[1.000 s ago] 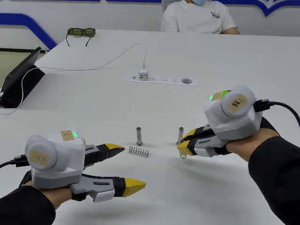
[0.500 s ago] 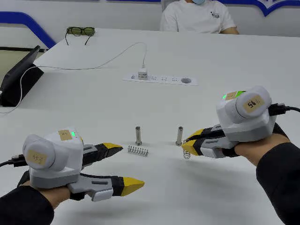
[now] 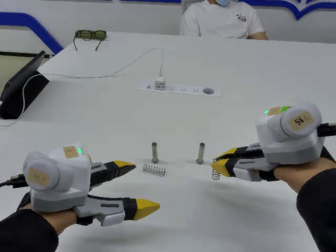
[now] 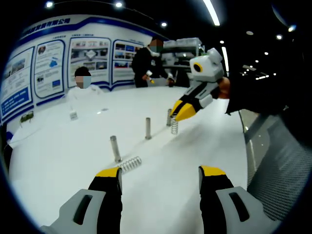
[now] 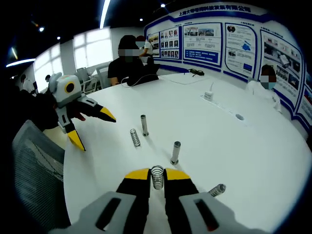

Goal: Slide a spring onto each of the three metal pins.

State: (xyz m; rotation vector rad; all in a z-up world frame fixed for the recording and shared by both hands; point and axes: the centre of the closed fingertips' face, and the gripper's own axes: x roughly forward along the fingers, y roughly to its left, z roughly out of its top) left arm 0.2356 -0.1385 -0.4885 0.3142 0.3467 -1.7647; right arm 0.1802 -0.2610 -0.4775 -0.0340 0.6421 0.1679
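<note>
Yellow-tipped right tool [image 3: 218,167] pinches an upright spring [image 3: 215,173] just beside the right pin [image 3: 201,153], toward the bench's [image 3: 105,115] near edge; a loose spring [image 3: 155,169] lies by the left pin [image 3: 154,152].

Left gripper view: the left tool [image 4: 161,171] gapes empty, the loose spring just ahead.

Right gripper view: jaws clamped on the spring; a third pin [image 5: 217,189] sits close by.

Three metal pins [image 4: 147,127], two springs [image 3: 155,169], one power strip [image 3: 181,89].
</note>
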